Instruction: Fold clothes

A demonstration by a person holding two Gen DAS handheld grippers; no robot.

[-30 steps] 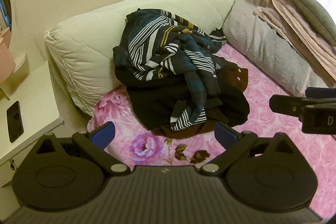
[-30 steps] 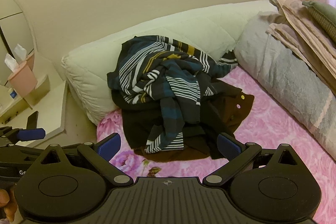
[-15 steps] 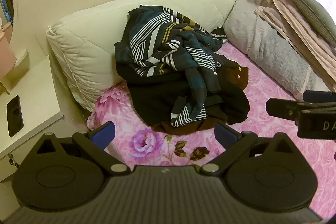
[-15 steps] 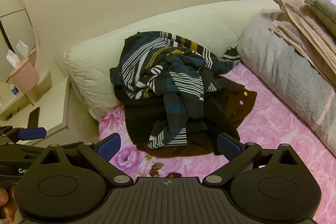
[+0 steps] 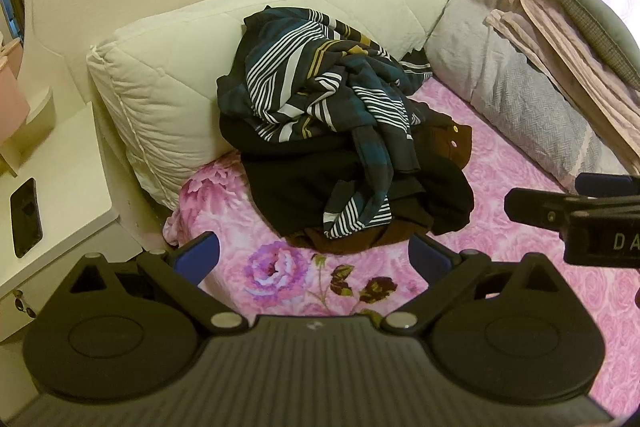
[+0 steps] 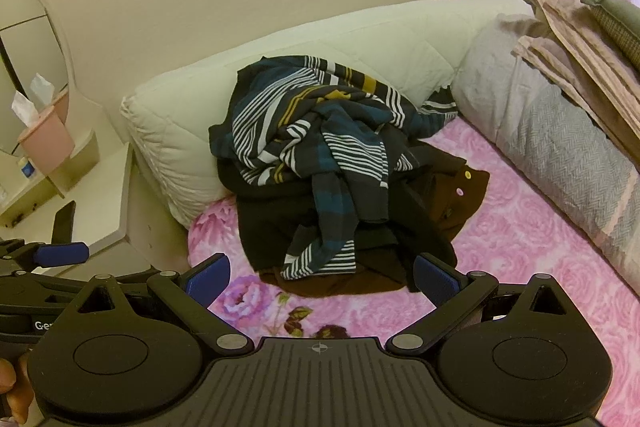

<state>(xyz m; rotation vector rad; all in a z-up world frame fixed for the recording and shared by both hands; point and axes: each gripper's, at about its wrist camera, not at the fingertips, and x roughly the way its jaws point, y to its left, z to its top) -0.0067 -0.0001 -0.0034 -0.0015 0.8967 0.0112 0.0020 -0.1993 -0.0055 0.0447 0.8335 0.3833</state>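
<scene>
On the pink flowered bedspread [image 5: 500,163], up against the cream pillow [image 5: 168,83], sits the heap of clothes [image 5: 340,155], and both tools hang short of it, empty. Left gripper [image 5: 314,255] spread wide, nothing between its blue pads; right gripper [image 6: 322,277] just as wide, just as empty. Best bet, I'd say, is to go for the top piece alone: the striped shirt [image 6: 320,139], navy and teal with white and mustard bands, crumpled and twisted, one sleeve trailing down the front of the pile. Pinch a single layer at a shoulder or hem, one tool each side, and lift it clear so it hangs open before laying it flat on the bare spread in front. Grab too deep and the black garment [image 6: 276,227] underneath comes along. Below that peeks a brown one [image 6: 464,195] with pale buttons. All limp, soft stuff, nothing folded yet.
</scene>
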